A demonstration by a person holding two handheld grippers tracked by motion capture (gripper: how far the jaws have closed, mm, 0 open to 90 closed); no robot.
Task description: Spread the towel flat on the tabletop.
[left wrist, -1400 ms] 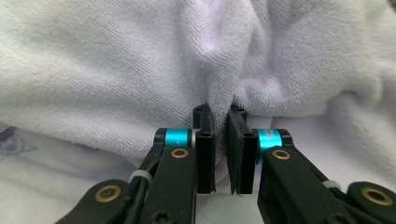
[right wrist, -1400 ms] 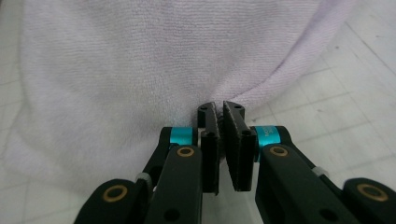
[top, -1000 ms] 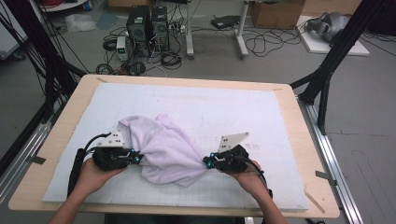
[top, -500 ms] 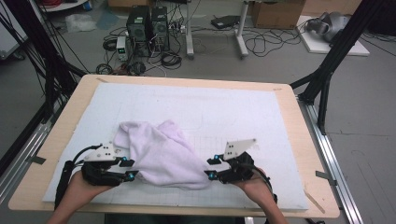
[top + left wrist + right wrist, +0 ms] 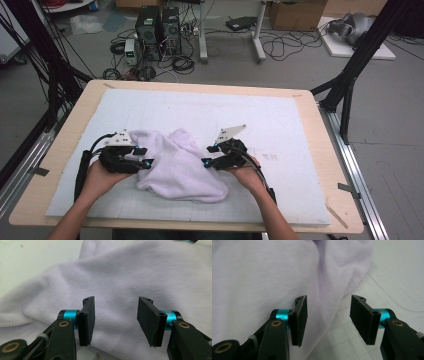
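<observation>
- high view: white garment (image 5: 177, 165) lies crumpled on the surface (image 5: 300, 130), between left gripper (image 5: 142, 157) and right gripper (image 5: 209, 156).
- left gripper view: fingers (image 5: 86, 320), just opened, stand apart over the cloth, gripping nothing.
- right gripper view: fingers (image 5: 299, 320), just opened, straddle the garment's edge, empty.

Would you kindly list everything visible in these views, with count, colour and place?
cloth: one, pale lilac-white, crumpled on the mat between both grippers
mat: one, white, covering the table
table: one, light wood, under the mat
computer towers: two, dark, on the floor beyond the table
cables: many, black, on the floor
left gripper: one, black with teal, jaws open at the cloth, just been opening
right gripper: one, black with teal, jaws open at the cloth's edge, just been opening
</observation>
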